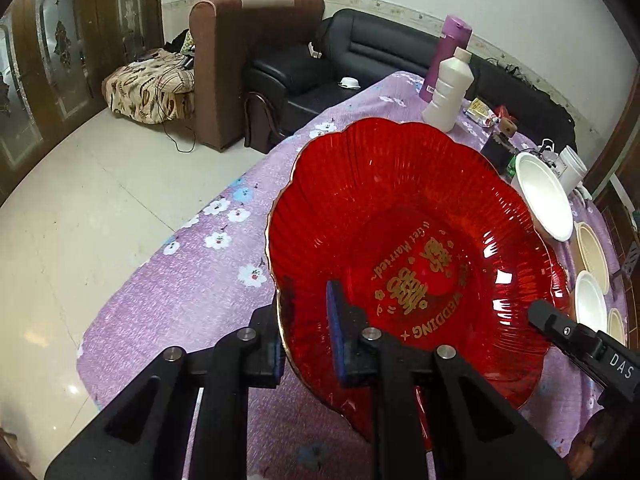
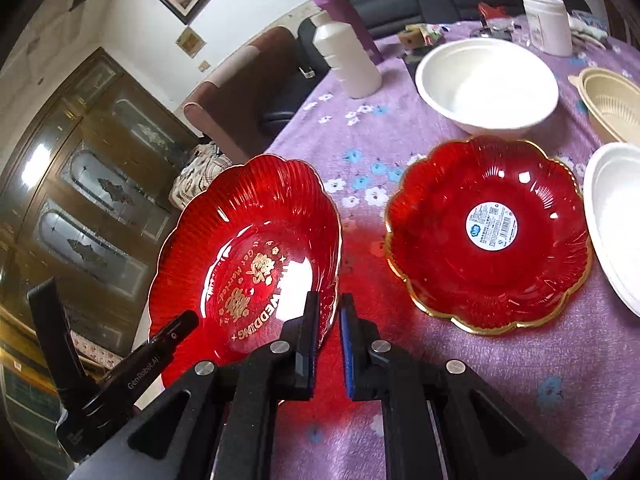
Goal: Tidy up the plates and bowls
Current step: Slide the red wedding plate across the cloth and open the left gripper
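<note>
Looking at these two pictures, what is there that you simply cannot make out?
- Label print on the flat red plate: too small, right wrist view.
- White plate: cut off by the right edge of that view.
- Beige bowls: mostly behind the held red plate, left wrist view.
- Clutter behind the white bottle: too small.
- Left gripper's outer finger: seen only through red plastic.

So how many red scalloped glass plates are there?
2. One red scalloped plate with gold lettering is held tilted by both grippers; the other, with a round sticker, lies on the purple tablecloth. Others may be hidden.
</note>
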Motion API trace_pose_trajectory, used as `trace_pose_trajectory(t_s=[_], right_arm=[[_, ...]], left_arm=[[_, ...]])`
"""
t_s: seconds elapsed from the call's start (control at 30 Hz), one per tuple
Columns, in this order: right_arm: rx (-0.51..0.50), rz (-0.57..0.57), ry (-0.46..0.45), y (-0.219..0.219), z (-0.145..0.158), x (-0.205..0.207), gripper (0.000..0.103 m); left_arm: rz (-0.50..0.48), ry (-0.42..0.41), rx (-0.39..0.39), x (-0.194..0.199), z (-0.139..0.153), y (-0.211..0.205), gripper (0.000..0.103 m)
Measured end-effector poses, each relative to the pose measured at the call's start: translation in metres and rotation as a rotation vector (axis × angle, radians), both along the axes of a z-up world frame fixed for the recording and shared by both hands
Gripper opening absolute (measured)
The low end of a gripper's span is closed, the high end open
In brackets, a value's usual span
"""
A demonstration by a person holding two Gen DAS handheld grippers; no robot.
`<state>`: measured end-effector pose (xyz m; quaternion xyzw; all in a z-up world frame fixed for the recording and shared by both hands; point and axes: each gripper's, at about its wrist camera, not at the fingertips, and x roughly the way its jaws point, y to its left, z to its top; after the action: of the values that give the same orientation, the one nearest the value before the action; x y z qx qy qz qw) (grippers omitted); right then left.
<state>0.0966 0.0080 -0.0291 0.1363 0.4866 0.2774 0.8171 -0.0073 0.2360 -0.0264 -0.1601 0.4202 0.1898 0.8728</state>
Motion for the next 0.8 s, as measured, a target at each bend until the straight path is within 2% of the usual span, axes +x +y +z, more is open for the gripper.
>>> trace_pose_trajectory(t_s=[0.17,0.4,0.57,0.63,0.8], right_arm=[[-0.01,0.007,0.031,-0.004,-0.015,-0.013,0.009],[-0.036,0.023,0.074,-0.003,-0.028,-0.017,0.01],[-0.038,0.034,0.08,-0.002,-0.03,-0.019,0.011],[-0.025,0.044,0.085,-0.002,-0.03,-0.019,0.015],[0.003,0.032,0.096,-0.01,-0.027,-0.018,0.017]], left_arm=[[-0.008,0.04,0.001,-0.006,-0.014,-0.002,0.015],[0.0,0.086,-0.04,-0.007,-0.034,-0.001,0.016],[0.007,0.082,-0.045,-0.013,-0.035,0.0,0.016],[0.023,0.071,-0.048,-0.016,-0.033,0.004,0.016],[0.082,0.032,-0.097,-0.027,-0.024,0.017,0.016]])
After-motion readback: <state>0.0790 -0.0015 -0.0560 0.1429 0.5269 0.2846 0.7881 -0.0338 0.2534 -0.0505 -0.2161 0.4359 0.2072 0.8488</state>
